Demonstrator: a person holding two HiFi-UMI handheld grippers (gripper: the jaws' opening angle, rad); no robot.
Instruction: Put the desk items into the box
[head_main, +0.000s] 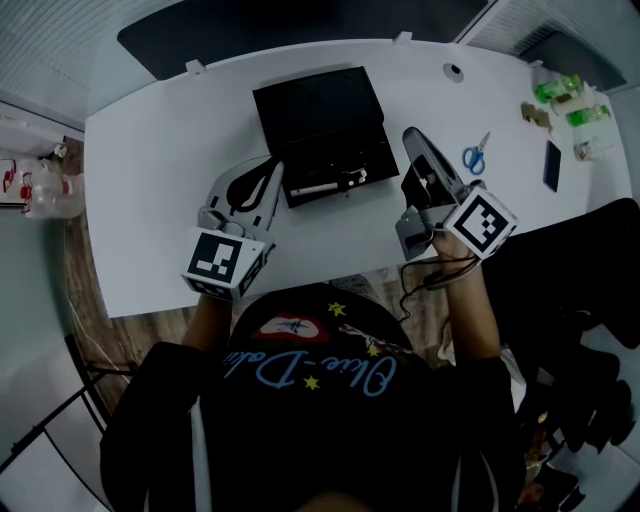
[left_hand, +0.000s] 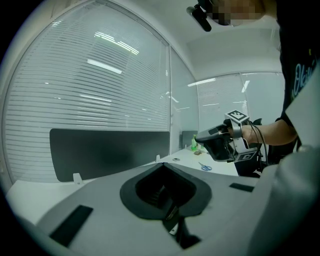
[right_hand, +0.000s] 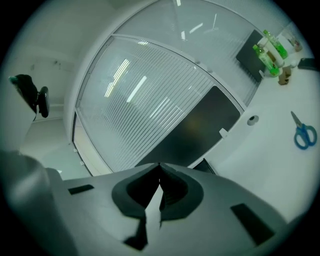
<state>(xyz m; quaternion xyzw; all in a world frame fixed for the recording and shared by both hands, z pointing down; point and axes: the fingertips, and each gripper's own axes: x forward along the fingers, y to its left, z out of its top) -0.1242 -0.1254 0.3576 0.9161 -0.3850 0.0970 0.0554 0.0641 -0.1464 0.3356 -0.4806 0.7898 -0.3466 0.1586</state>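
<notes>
An open black box (head_main: 312, 108) lies in the middle of the white desk (head_main: 150, 200), with a slim black and white pen-like item (head_main: 326, 186) by its near wall. My left gripper (head_main: 268, 172) hovers just left of the box, jaws together and nothing between them (left_hand: 163, 165). My right gripper (head_main: 410, 136) is raised at the box's right side, pointing level, shut and empty (right_hand: 160, 165); it also shows from the side in the left gripper view (left_hand: 199, 136). Blue-handled scissors (head_main: 475, 155) (right_hand: 303, 133) lie on the desk to its right.
At the desk's far right lie a flat black item (head_main: 552, 165), green-capped bottles (head_main: 562, 92) (right_hand: 266, 54) and small odds. A dark screen panel (head_main: 300, 25) runs behind the desk's far edge. A black chair (head_main: 600, 300) stands at my right.
</notes>
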